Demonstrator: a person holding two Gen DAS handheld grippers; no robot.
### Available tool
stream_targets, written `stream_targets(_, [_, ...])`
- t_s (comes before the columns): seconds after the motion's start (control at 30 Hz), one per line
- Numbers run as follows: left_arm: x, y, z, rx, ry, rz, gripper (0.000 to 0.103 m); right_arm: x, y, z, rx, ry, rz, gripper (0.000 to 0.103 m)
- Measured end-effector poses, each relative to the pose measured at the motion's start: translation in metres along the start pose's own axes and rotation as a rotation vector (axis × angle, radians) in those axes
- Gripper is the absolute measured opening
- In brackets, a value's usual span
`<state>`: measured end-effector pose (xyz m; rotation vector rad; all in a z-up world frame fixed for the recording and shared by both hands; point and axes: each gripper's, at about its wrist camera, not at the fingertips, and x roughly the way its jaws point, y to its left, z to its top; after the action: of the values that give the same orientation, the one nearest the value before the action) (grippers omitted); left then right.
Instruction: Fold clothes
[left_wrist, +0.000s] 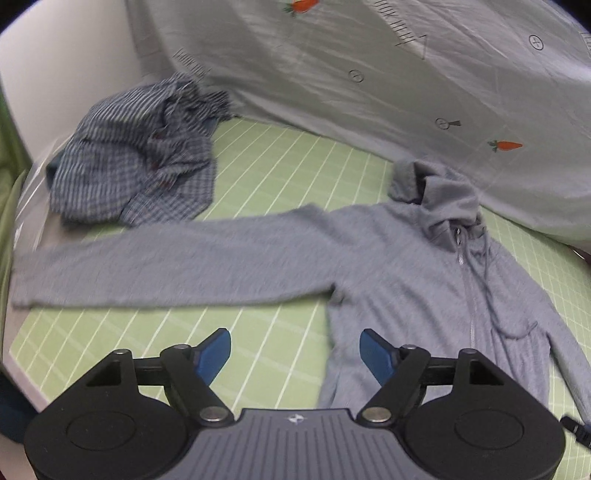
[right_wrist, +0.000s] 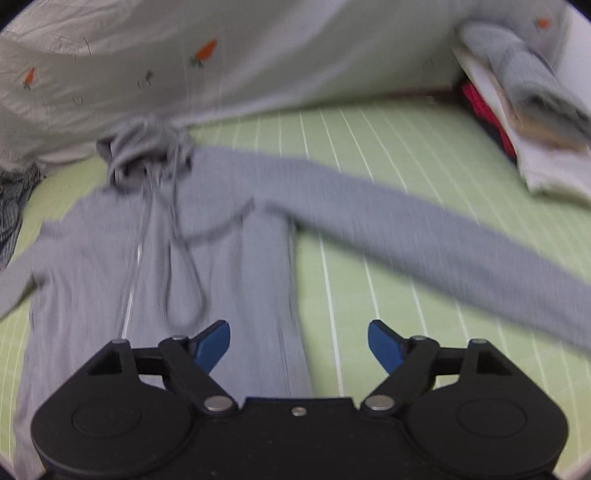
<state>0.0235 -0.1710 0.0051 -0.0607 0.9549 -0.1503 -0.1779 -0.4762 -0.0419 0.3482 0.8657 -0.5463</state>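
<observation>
a hoodie (left_wrist: 424, 266) lies flat on the mat (left_wrist: 266, 354), hood toward the sheet (left_wrist: 369, 74) draped behind, sleeves stretched out left and right. a crumpled shirt (left_wrist: 136, 155) sits on the mat at far left, just behind the left sleeve; a stack of folded clothes (right_wrist: 524, 103) rests at far right.

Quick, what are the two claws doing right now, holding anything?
Left gripper: open, holding nothing, above the gray hoodie.
Right gripper: open, holding nothing.
</observation>
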Motion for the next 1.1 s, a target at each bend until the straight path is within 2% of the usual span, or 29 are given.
stream_targets(0.13, [0.026, -0.02, 0.041, 0.0, -0.011, -0.018, 0.083, 0.024, 0.022, 0.059, -0.062, -0.042, -0.049, 0.092])
stream_targets(0.23, [0.045, -0.034, 0.071, 0.001, -0.02, -0.032, 0.085, 0.047, 0.039, 0.105, -0.083, -0.121, -0.043, 0.101])
stream_targets(0.33, [0.064, -0.049, 0.102, 0.001, -0.029, -0.046, 0.086, 0.086, 0.057, 0.151, -0.072, -0.159, -0.018, 0.099])
stream_targets(0.43, [0.111, -0.071, 0.133, -0.002, 0.024, -0.071, 0.086, 0.131, 0.069, 0.183, -0.046, -0.16, 0.032, 0.096])
stream_targets(0.47, [0.125, -0.081, 0.141, 0.005, 0.04, -0.08, 0.086, 0.146, 0.073, 0.19, -0.028, -0.144, 0.062, 0.094])
stream_targets(0.53, [0.147, -0.097, 0.152, 0.015, 0.045, -0.115, 0.086, 0.174, 0.081, 0.202, 0.006, -0.111, 0.126, 0.076])
stream_targets(0.6, [0.166, -0.112, 0.161, 0.015, 0.054, -0.162, 0.086, 0.199, 0.088, 0.209, 0.032, -0.073, 0.199, 0.063])
stream_targets(0.7, [0.192, -0.131, 0.165, -0.002, 0.099, -0.248, 0.084, 0.228, 0.101, 0.214, 0.036, -0.04, 0.273, 0.056])
stream_targets(0.8, [0.213, -0.148, 0.161, 0.017, 0.14, -0.317, 0.082, 0.248, 0.114, 0.216, 0.014, -0.023, 0.302, 0.049])
stream_targets(0.83, [0.219, -0.154, 0.159, 0.032, 0.147, -0.318, 0.078, 0.253, 0.117, 0.218, 0.008, -0.022, 0.305, 0.047])
stream_targets(0.87, [0.226, -0.158, 0.157, 0.04, 0.158, -0.318, 0.07, 0.257, 0.119, 0.219, -0.002, -0.017, 0.307, 0.045])
stream_targets(0.9, [0.233, -0.162, 0.155, 0.046, 0.169, -0.319, 0.062, 0.262, 0.12, 0.22, -0.018, -0.007, 0.308, 0.036])
stream_targets(0.93, [0.24, -0.166, 0.153, 0.052, 0.18, -0.319, 0.04, 0.265, 0.122, 0.222, -0.04, -0.001, 0.311, 0.025])
stream_targets(0.97, [0.249, -0.167, 0.153, 0.042, 0.206, -0.324, 0.005, 0.265, 0.123, 0.222, -0.069, 0.0, 0.317, 0.013])
stream_targets(1.0, [0.255, -0.167, 0.153, 0.027, 0.227, -0.332, 0.005, 0.265, 0.123, 0.224, -0.093, -0.004, 0.318, 0.007])
stream_targets(1.03, [0.25, -0.166, 0.158, 0.029, 0.204, -0.345, 0.004, 0.257, 0.121, 0.225, -0.104, -0.036, 0.298, 0.007])
stream_targets(1.1, [0.236, -0.164, 0.168, 0.038, 0.141, -0.371, 0.003, 0.228, 0.111, 0.23, -0.115, -0.159, 0.21, 0.007])
